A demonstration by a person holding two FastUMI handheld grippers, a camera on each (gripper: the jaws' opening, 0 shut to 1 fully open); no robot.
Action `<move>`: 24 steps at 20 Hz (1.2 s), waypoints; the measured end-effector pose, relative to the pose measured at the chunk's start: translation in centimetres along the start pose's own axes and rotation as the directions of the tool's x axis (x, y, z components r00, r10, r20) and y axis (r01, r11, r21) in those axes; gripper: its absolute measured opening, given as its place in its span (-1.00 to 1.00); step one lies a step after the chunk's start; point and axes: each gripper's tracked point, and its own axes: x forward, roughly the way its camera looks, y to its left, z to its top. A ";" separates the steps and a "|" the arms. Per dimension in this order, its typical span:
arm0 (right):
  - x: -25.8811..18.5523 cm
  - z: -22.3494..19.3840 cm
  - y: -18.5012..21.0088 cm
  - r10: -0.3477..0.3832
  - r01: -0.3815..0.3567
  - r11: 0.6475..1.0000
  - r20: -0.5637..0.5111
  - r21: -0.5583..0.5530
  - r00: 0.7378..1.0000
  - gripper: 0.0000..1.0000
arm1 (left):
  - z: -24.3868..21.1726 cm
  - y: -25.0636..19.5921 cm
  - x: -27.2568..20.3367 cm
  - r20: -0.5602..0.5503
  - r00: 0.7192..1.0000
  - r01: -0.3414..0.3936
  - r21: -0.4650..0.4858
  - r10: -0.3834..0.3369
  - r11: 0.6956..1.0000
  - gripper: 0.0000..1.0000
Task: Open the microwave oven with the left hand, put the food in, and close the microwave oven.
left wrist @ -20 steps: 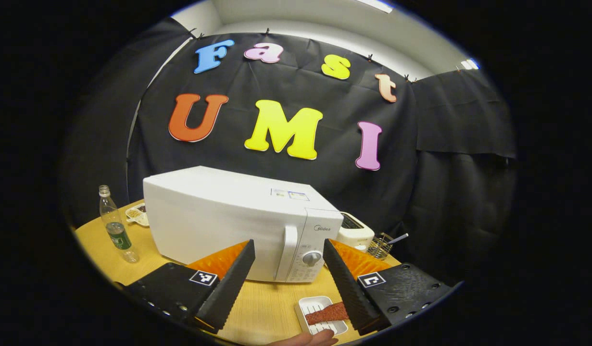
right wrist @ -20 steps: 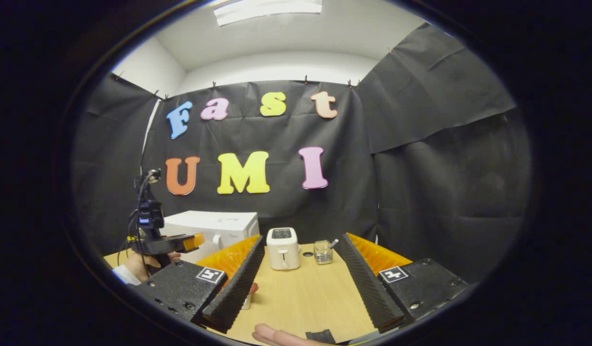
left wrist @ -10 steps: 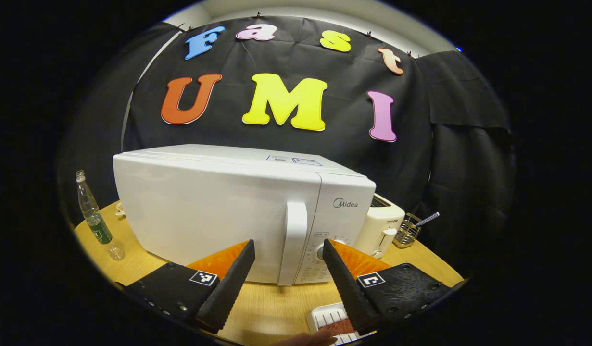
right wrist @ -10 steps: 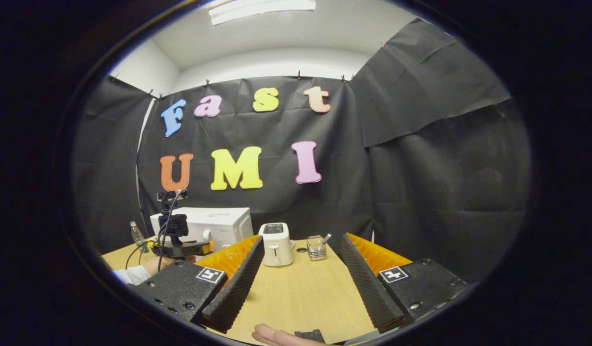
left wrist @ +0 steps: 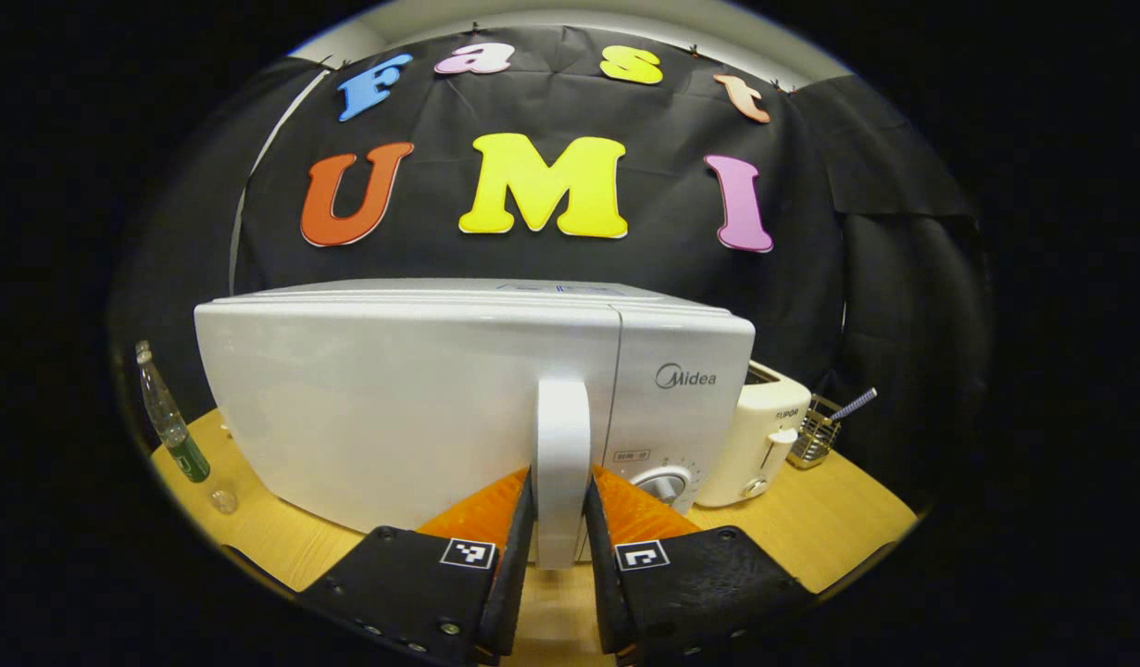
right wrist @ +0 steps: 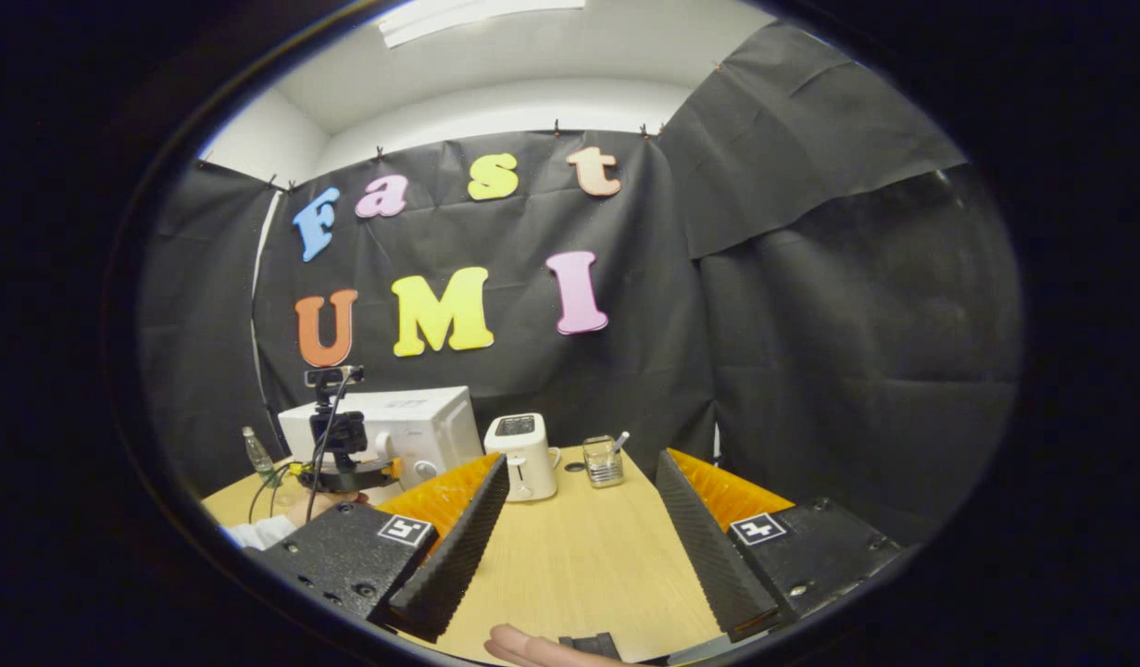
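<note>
Two fingers of my left gripper are squeezing the white handle of the microwave oven. One finger is pressing on each side of the handle, low down near its bottom end. The handle is standing straight up between them. The microwave door is sitting flat and closed. The microwave is right in front of my left gripper, on the wooden table.

A white toaster is standing just beside the microwave on its right, and a small wire basket is sitting past that. A bottle is standing on the table off to the left of the microwave.

My right gripper is hanging over the bare table with its fingers spread wide apart, holding nothing. From there the microwave is far off to the left, with my left gripper up against its front. I cannot see the food.
</note>
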 end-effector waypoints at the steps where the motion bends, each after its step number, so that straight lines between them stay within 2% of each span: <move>1: 0.1 -0.1 0.0 0.000 0.000 1.000 -0.003 0.005 1.000 0.87 | 0.1 -0.1 0.0 -0.001 1.000 -0.001 0.003 0.001 1.000 -0.40; 2: 0.1 -0.2 0.1 0.002 -0.002 1.000 -0.007 0.008 1.000 0.86 | 0.2 0.0 -0.1 -0.001 1.000 -0.003 0.002 0.003 1.000 -0.46; 3: 0.1 -0.3 0.2 0.005 -0.005 1.000 -0.009 0.010 1.000 0.83 | 0.1 0.0 -0.1 -0.010 1.000 -0.010 -0.004 0.009 1.000 -0.63; 4: 0.0 -0.3 0.3 0.009 -0.009 1.000 -0.011 0.009 1.000 0.80 | 0.1 0.0 -1.1 -0.010 1.000 -0.012 -0.018 0.012 1.000 -0.99; 5: -0.1 -0.4 0.3 0.009 -0.009 1.000 -0.012 0.006 1.000 0.80 | 0.1 0.1 -0.4 0.002 1.000 -0.019 -0.016 0.019 1.000 -0.83; 6: -0.2 -0.4 0.2 0.006 -0.006 1.000 -0.013 0.001 1.000 0.99 | 0.0 0.0 -0.4 0.005 1.000 -0.023 -0.007 0.023 1.000 -0.84; 10: -0.4 -0.2 -0.5 -0.016 0.015 1.000 -0.012 -0.015 1.000 0.99 | -0.3 0.1 -2.1 0.014 1.000 -0.012 -0.031 0.012 0.999 -0.84; 16: -1.1 -0.7 1.8 0.018 -0.019 1.000 -0.037 -0.008 0.999 0.99 | -1.5 1.0 -7.7 0.035 0.996 0.083 -0.007 -0.083 0.996 -0.84; 22: -2.8 -1.2 5.8 0.061 -0.066 0.995 -0.064 -0.070 0.996 1.00 | -3.3 4.5 -14.7 -0.004 0.998 0.069 0.014 -0.069 0.998 -0.82; 23: -3.0 -1.3 6.6 0.074 -0.079 0.994 -0.071 -0.081 0.995 0.80 | -3.4 5.2 -15.8 -0.006 0.997 0.072 0.008 -0.072 0.997 -0.82; 24: -3.2 -1.3 7.3 0.084 -0.091 0.992 -0.078 -0.092 0.993 0.80 | -3.6 6.0 -16.9 -0.008 0.997 0.071 0.009 -0.071 0.997 -0.69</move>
